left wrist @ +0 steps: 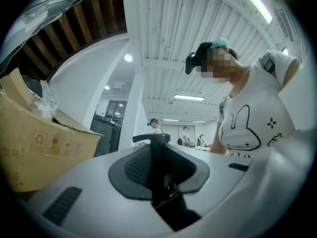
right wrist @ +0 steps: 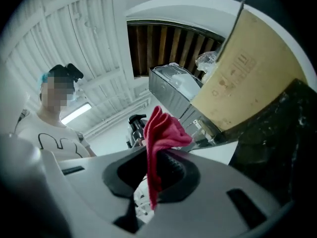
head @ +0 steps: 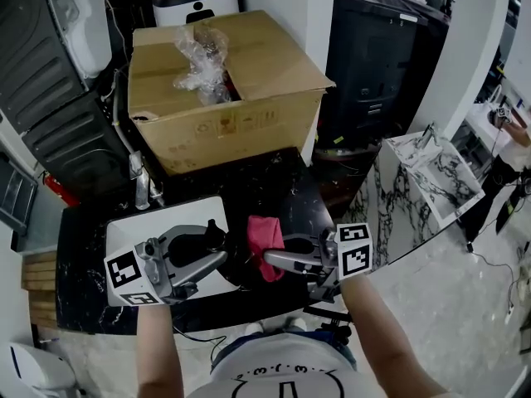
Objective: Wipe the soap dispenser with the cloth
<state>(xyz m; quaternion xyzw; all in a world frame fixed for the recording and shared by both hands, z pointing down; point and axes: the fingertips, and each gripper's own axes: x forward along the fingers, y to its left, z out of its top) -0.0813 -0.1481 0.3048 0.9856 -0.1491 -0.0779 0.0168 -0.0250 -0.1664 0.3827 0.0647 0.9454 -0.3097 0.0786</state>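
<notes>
**Dispenser in the left claw, cloth in the right, the two not yet touching**

Head view: the left claw is closed on the dark soap dispenser and holds it above the counter. Just beside it, the right claw pinches the red cloth. A cardboard box stands behind.

Left gripper view: the pads are nearly together on the dispenser's narrow dark upper part, with the pump head sticking up above them. A grip that high could let the bottle swivel once it is rubbed, and a push on the pump might squirt soap.

Right gripper view: the claw is clamped on one fold of the cloth, and the rest hangs loose. Hard wiping could drag the cloth out, or the bare pads could knock the dispenser.
</notes>
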